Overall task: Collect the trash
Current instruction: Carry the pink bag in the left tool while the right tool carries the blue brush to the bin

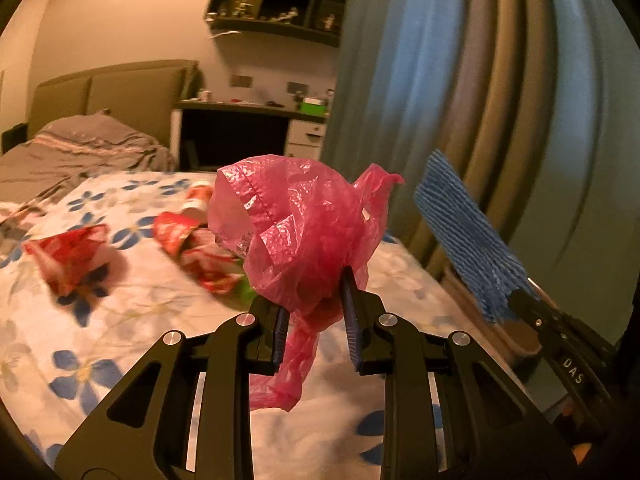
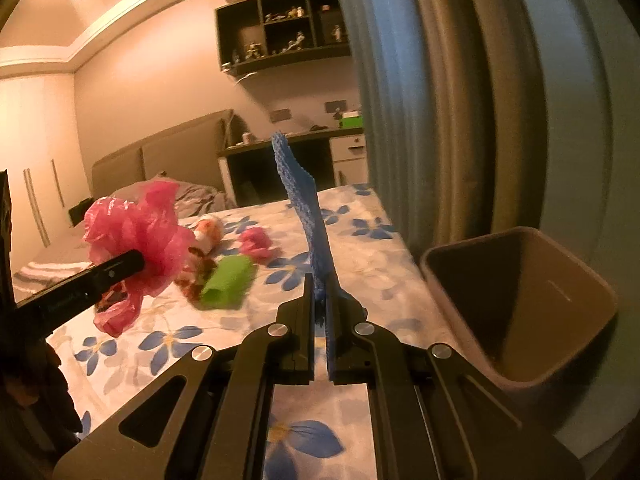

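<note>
— Trash in two grips: which tool has what?
— At the lower centre of the left wrist view the left tool [image 1: 316, 312] pinches a crumpled pink plastic bag [image 1: 300, 232], thin and translucent, with a tail hanging below the pads. Its jaws stand partly apart, held so by the bunched film.
— And the other?
— At the lower centre of the right wrist view the right tool [image 2: 320, 300] is pressed nearly together on a blue foam net sleeve [image 2: 308, 208], a flat ribbed mesh strip standing upright from the jaws.
— What lies on the bed?
— On the flowered bedsheet [image 2: 368, 264], left of centre: a green wrapper [image 2: 228, 280], a small pink wad [image 2: 256, 242] and a blurred bottle [image 2: 208, 234]. The left view shows shiny red wrappers [image 1: 66, 256] at mid left.
— Any container?
— A brown waste bin [image 2: 532, 312] with rounded corners stands at the right, beside the bed by the curtain [image 2: 460, 100]. I see nothing in it, though its bottom is dark.
</note>
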The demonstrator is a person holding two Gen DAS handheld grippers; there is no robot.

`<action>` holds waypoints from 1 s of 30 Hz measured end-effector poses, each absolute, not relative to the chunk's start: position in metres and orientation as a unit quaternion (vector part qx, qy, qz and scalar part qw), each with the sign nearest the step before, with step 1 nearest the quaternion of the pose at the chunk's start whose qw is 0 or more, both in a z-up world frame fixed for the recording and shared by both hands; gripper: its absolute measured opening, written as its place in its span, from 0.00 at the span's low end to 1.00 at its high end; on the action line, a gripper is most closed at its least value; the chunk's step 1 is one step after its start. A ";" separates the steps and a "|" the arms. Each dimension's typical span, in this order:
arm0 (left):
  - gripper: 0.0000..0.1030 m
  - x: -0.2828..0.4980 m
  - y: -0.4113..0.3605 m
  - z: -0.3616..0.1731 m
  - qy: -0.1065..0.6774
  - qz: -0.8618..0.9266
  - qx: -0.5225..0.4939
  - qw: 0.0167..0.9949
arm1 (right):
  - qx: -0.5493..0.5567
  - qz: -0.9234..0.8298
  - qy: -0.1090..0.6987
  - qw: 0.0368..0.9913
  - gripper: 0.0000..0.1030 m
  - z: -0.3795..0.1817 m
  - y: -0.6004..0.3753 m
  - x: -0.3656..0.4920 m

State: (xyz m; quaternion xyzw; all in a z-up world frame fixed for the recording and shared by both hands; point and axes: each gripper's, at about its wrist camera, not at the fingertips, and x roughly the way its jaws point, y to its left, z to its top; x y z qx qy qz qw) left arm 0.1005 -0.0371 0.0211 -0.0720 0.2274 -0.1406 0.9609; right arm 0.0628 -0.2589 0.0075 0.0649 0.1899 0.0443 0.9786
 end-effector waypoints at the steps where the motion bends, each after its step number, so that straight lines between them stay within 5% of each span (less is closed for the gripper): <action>1: 0.23 0.102 -0.046 0.021 0.228 -0.150 -0.069 0.960 | 0.067 0.037 0.188 0.979 0.05 0.007 -0.266 0.061; 30: 0.23 0.146 -0.259 0.000 0.233 -0.340 -0.009 0.911 | 0.107 -0.113 0.173 0.973 0.05 -0.014 -0.390 0.040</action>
